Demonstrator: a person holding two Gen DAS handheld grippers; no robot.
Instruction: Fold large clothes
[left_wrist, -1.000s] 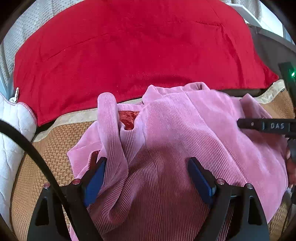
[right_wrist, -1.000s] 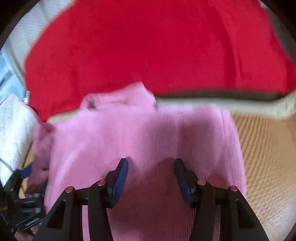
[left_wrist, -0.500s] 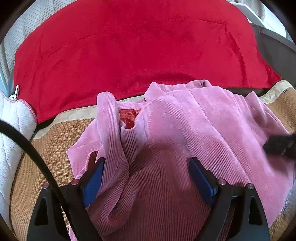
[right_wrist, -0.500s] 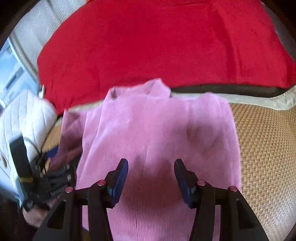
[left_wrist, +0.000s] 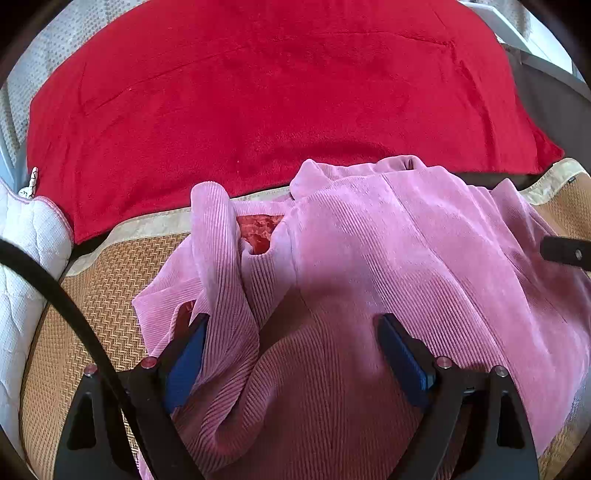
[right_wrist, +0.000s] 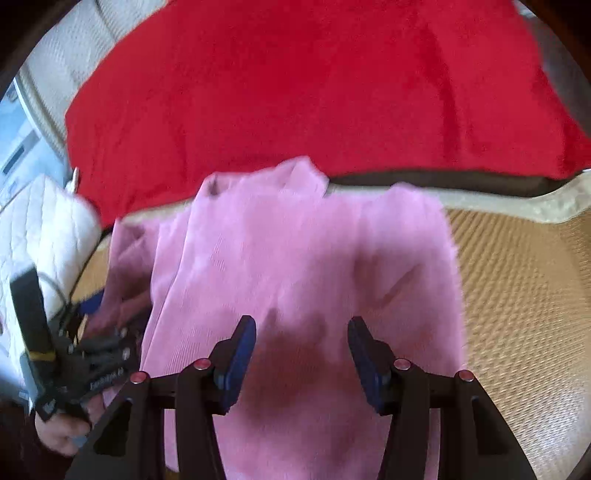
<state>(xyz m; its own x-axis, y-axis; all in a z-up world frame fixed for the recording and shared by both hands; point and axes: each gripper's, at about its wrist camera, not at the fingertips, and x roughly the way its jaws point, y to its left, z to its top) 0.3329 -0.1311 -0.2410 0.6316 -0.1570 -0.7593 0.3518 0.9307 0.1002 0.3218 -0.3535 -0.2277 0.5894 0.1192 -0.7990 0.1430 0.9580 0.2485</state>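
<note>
Pink ribbed sweater (left_wrist: 369, 280) is spread, bunched at one sleeve, on a woven mat (left_wrist: 110, 266) before a red blanket (left_wrist: 277, 103) | left gripper (left_wrist: 291, 354) is held parted over the crumpled cloth | right gripper (right_wrist: 301, 354) is held parted above the sweater's body, nothing gripped

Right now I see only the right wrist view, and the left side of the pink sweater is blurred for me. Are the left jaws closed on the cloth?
Observer: No. The left gripper is open, its jaws wide apart over the pink sweater.
Operator: Does the cloth lie flat there?
Observer: No. A long fold, perhaps the sleeve, stands up as a rumpled ridge beside the left jaw.
Operator: Is anything under it?
Observer: A dark red patterned cloth shows through a gap beside that ridge.
</note>
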